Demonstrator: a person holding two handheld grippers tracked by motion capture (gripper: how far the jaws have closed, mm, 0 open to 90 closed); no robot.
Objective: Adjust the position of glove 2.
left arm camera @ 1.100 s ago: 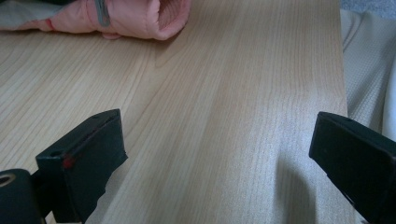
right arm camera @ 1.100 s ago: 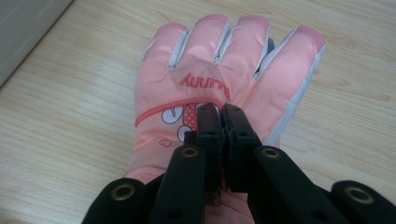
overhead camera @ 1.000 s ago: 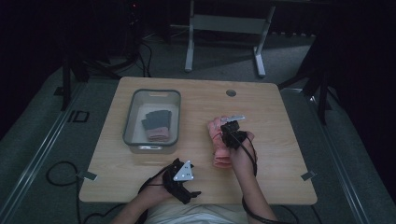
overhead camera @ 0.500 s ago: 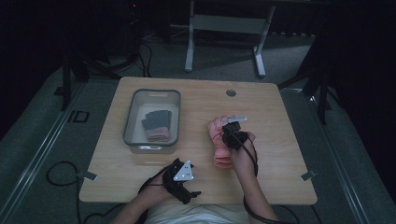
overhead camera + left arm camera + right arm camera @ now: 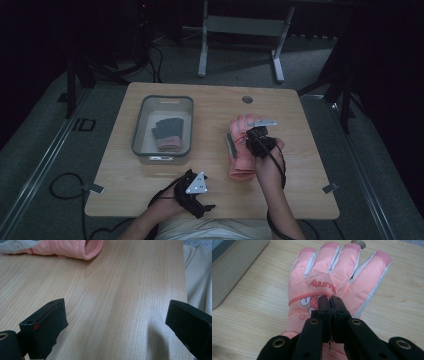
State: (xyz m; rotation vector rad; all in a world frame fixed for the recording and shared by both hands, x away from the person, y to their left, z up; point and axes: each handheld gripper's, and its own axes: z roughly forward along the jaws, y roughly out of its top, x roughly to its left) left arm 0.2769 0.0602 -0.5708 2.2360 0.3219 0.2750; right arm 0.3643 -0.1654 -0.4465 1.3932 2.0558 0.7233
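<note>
A pink padded glove (image 5: 239, 161) lies flat on the wooden table (image 5: 210, 105), fingers pointing away from me. In the right gripper view its back shows a bunny print and red lettering (image 5: 324, 277). My right gripper (image 5: 254, 132) hovers over the back of the glove with its jaws pressed together (image 5: 330, 300); no fabric shows between them. My left gripper (image 5: 205, 205) rests low near the table's front edge, jaws wide apart over bare wood (image 5: 115, 320). The pink glove's cuff (image 5: 75, 247) lies ahead of it.
A grey bin (image 5: 136, 135) stands left of the pink glove and holds a dark grey glove (image 5: 167, 131) with a pink cuff. A round cable hole (image 5: 247, 99) sits at the back of the table. The bin's wall (image 5: 234, 262) is close on the right gripper's left.
The right hand has shifted slightly to the right over the glove. The left gripper and the glove have stayed put.
</note>
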